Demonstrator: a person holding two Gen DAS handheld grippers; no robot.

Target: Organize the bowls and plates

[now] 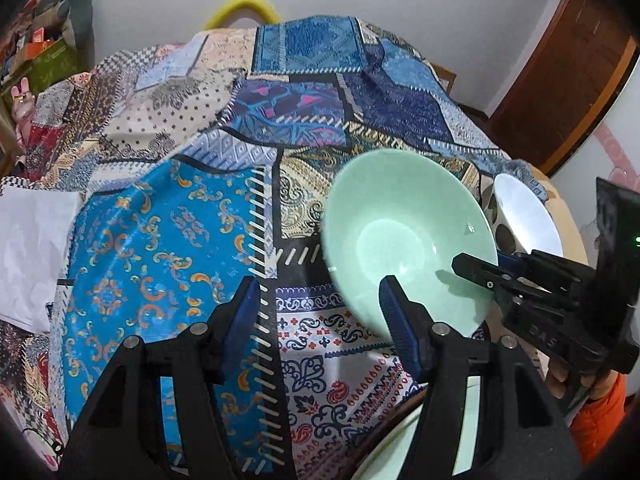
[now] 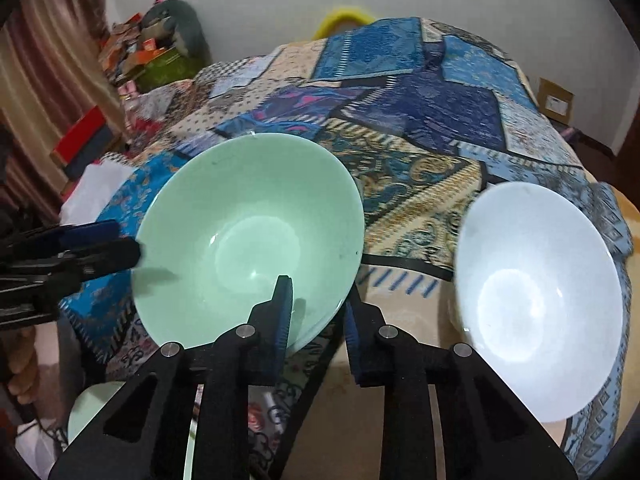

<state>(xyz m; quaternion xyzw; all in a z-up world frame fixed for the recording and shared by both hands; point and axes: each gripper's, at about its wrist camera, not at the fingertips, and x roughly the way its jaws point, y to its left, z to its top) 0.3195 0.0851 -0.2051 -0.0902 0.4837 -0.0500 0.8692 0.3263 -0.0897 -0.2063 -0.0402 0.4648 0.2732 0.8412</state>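
A pale green bowl (image 2: 248, 236) is tilting at frame centre, its near rim clamped in the right hand-held gripper (image 2: 316, 312). A white bowl (image 2: 536, 304) is sitting lower right on the patchwork-covered table (image 2: 400, 152). The left hand-held gripper (image 1: 320, 304) is hanging apart, empty.

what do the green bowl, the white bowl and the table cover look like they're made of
Green bowl: probably glazed ceramic or milk glass; smooth, glossy, with soft light reflections in its base. White bowl: the same kind of hard glossy ware, shiny at the bottom; which one I cannot tell. Table cover: printed patchwork cloth, matte, lying in folds and wrinkles.
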